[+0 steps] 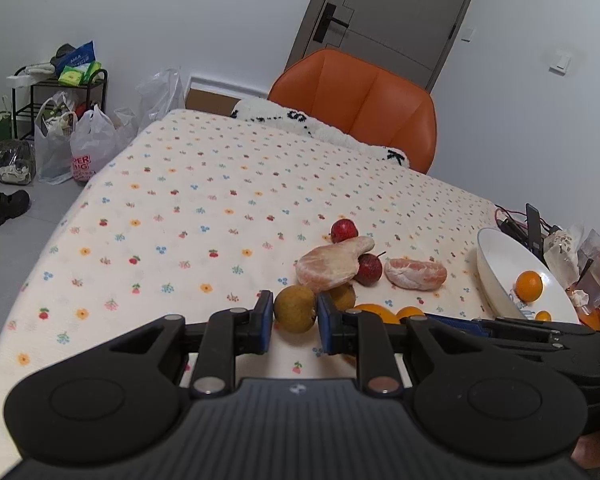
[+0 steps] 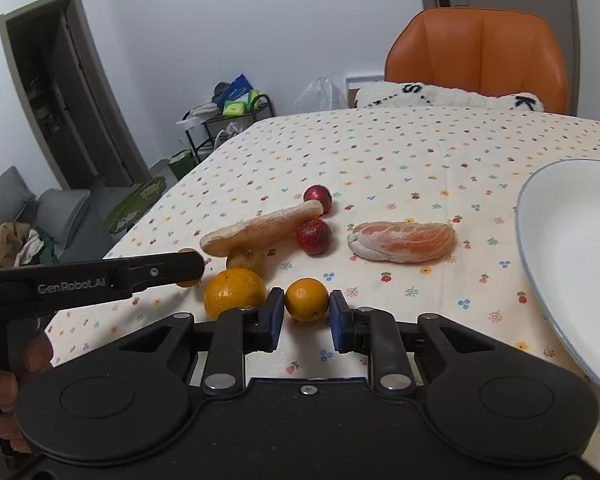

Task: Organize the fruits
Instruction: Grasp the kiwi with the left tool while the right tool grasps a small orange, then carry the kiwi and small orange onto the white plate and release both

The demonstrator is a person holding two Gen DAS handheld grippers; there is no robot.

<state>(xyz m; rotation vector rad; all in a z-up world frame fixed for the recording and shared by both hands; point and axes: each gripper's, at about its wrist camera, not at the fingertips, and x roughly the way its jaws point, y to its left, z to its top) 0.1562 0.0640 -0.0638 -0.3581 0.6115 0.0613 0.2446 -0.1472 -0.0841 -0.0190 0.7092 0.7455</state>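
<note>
From the left wrist view, the left gripper (image 1: 293, 322) has its two blue fingers (image 1: 265, 320) on each side of a small brown-yellow fruit (image 1: 295, 309). The fingers sit just beside the fruit, but I cannot tell if they squeeze it. The fruit sits on the counter (image 1: 180, 200), which has a cloth with little flowers. Just past it lie a big peeled pink piece of fruit (image 1: 332, 263), two small red fruits (image 1: 344, 230) and another peeled piece (image 1: 415, 274). To the right is a white bowl (image 1: 496, 264) with a small orange (image 1: 529, 286) inside. An orange chair (image 1: 356, 104) stands at the far side of the counter.

From the right wrist view, the right gripper (image 2: 307, 314) has its blue fingers (image 2: 275, 312) around a little orange (image 2: 307, 299) on the counter. The fingers are partly open and very close to it; I cannot tell if they touch. A bigger orange (image 2: 234, 292) sits just to the left. Behind are the long peeled piece, the red fruits and the other peeled piece. The white bowl is at the right edge. The other gripper (image 2: 120, 274) reaches in from the left.
</note>
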